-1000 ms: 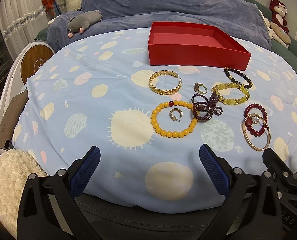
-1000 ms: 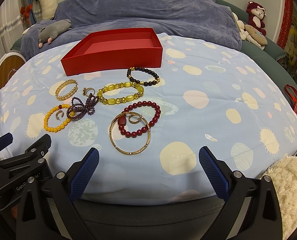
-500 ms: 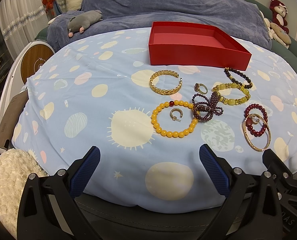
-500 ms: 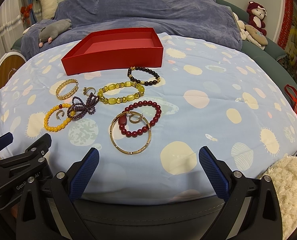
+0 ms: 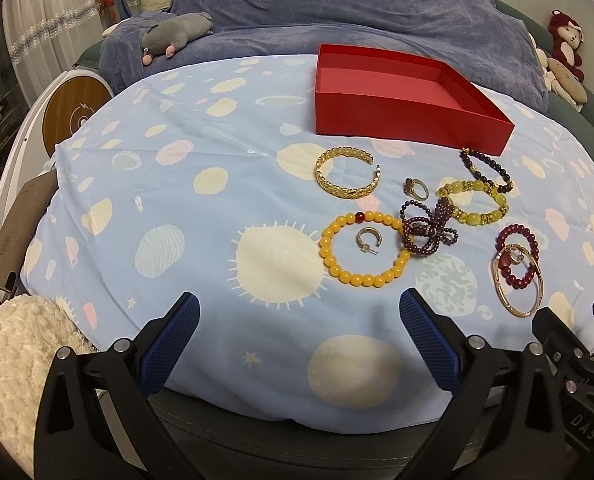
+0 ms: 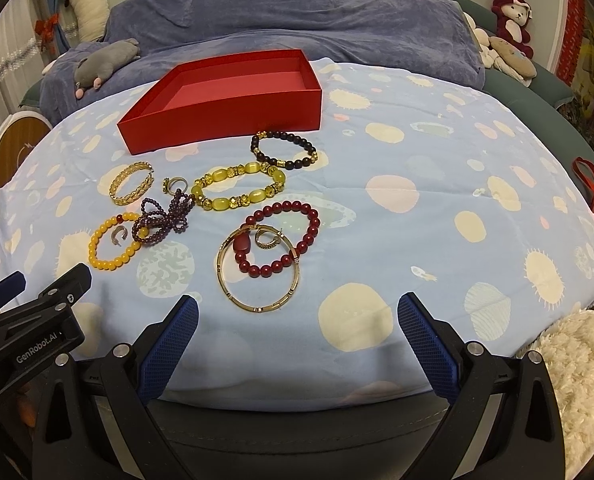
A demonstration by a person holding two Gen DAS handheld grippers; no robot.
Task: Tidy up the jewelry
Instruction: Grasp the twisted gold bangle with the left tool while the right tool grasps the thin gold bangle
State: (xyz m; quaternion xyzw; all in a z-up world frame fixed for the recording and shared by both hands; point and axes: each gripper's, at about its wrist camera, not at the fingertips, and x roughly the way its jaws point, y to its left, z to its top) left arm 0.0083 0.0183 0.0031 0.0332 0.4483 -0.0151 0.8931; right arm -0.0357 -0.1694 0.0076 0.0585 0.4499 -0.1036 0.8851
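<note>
An empty red box (image 5: 401, 104) (image 6: 233, 96) stands at the back of a blue spotted cloth. In front of it lie a gold cuff (image 5: 347, 178) (image 6: 131, 182), an orange bead bracelet (image 5: 363, 254) (image 6: 115, 246) around a small hoop earring (image 5: 368, 240), a purple bead bundle (image 5: 427, 230) (image 6: 165, 218), a ring (image 5: 416, 188), a yellow-green bracelet (image 6: 239, 188), a dark bead bracelet (image 6: 283, 150), a red bead bracelet (image 6: 285, 238) and a thin gold bangle (image 6: 259, 268). My left gripper (image 5: 297, 340) and right gripper (image 6: 295, 336) are open and empty, at the near edge.
A blue-grey blanket (image 6: 297, 20) with a grey plush toy (image 5: 177, 32) lies behind the box. More plush toys (image 6: 509, 40) sit at the back right. Fluffy white fabric (image 5: 5, 360) (image 6: 577, 368) lies at both near corners. A round wooden panel (image 5: 75, 114) stands at the left.
</note>
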